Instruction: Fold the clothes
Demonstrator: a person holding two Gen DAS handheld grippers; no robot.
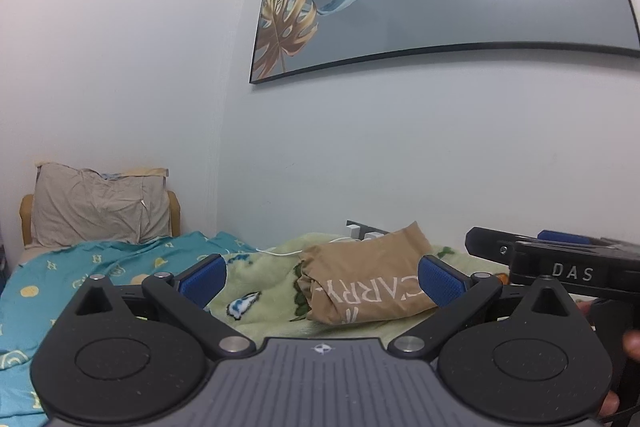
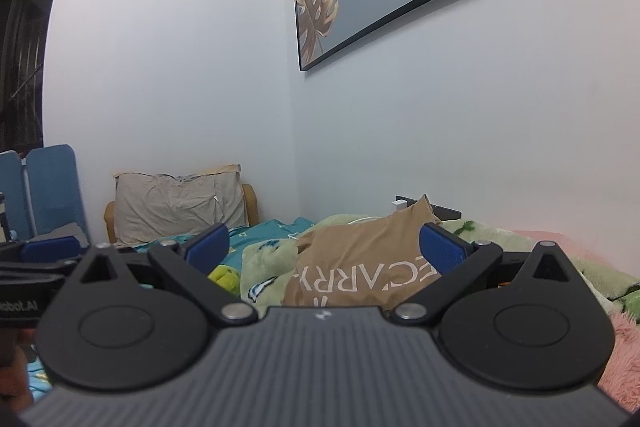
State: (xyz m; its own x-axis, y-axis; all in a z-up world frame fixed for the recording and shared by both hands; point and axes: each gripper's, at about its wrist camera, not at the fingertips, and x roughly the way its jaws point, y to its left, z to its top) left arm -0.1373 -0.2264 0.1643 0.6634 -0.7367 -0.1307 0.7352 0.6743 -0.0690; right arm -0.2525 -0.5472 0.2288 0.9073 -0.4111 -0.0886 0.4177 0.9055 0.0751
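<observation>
A folded tan garment [image 1: 368,275] with white lettering lies on the green fleece blanket [image 1: 264,283] on the bed. It also shows in the right wrist view [image 2: 360,259]. My left gripper [image 1: 322,281] is open and empty, its blue pads [image 1: 204,279] spread wide, held just short of the garment. My right gripper [image 2: 324,251] is open and empty, also just short of the garment. The right gripper shows at the right edge of the left wrist view [image 1: 560,263]; the left gripper shows at the left edge of the right wrist view [image 2: 36,259].
A teal patterned sheet [image 1: 80,275] covers the left of the bed. A beige pillow [image 1: 100,207] leans at the headboard. A white cable [image 1: 296,251] and power strip [image 1: 360,229] lie behind the garment by the wall. A pink fluffy blanket [image 2: 616,347] lies at right.
</observation>
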